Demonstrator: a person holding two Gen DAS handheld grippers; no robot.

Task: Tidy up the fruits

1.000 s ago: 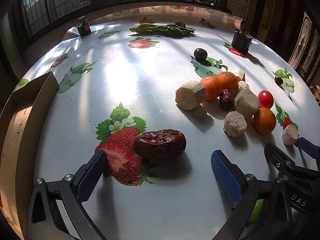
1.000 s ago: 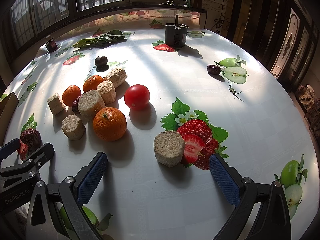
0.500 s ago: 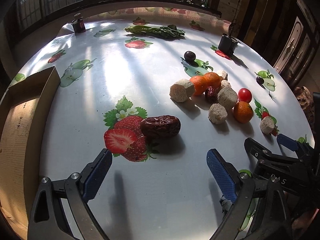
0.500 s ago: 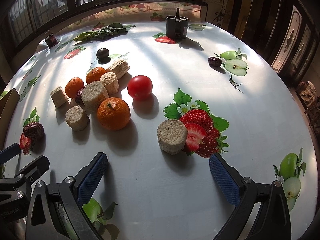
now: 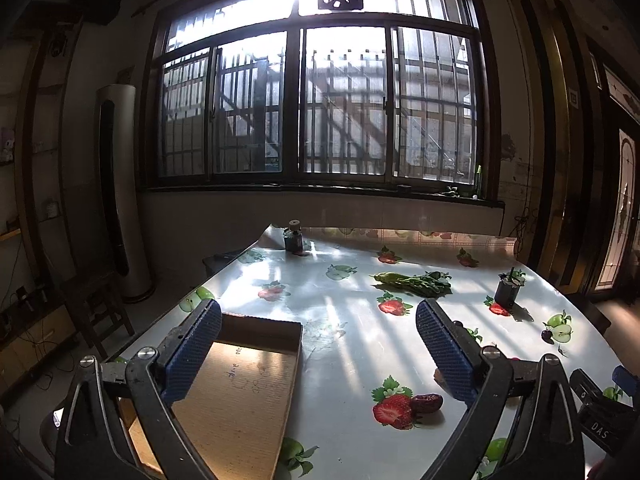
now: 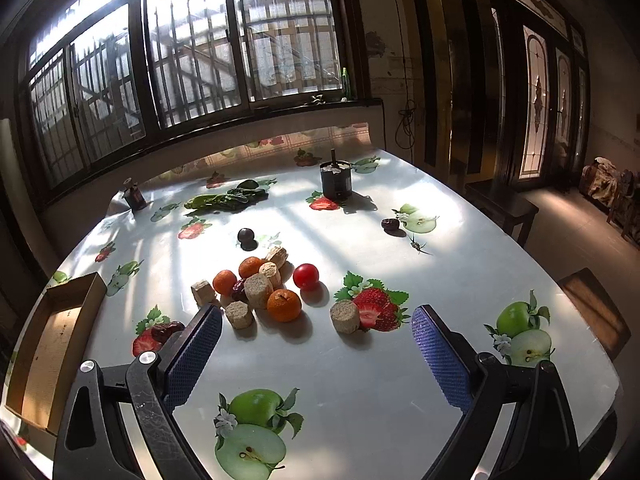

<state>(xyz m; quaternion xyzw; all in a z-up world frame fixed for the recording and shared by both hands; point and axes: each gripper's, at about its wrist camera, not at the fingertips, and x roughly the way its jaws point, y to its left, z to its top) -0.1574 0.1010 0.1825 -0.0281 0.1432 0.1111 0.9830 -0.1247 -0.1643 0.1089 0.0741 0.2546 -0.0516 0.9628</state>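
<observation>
A brown dried date (image 5: 426,403) lies on a printed strawberry near the table's front; it also shows in the right wrist view (image 6: 167,330). Three oranges (image 6: 284,305), a red tomato (image 6: 306,276), a dark plum (image 6: 245,235) and several tan cork-like cylinders (image 6: 345,317) cluster mid-table. A shallow cardboard box (image 5: 240,392) sits at the left edge, also in the right wrist view (image 6: 52,344). My left gripper (image 5: 318,354) is open and empty, raised above the box and date. My right gripper (image 6: 316,354) is open and empty, raised above the table's front.
Leafy greens (image 6: 228,198), a dark cup (image 6: 336,180) and a small dark bottle (image 6: 134,196) stand near the far edge. Another date (image 6: 390,225) lies at the right. The tablecloth (image 6: 400,380) carries printed fruit. A window wall lies behind the table.
Both grippers have lifted up and pulled back from the table, still open. The left view has tilted up from the date to the window. The fruits have not moved.
</observation>
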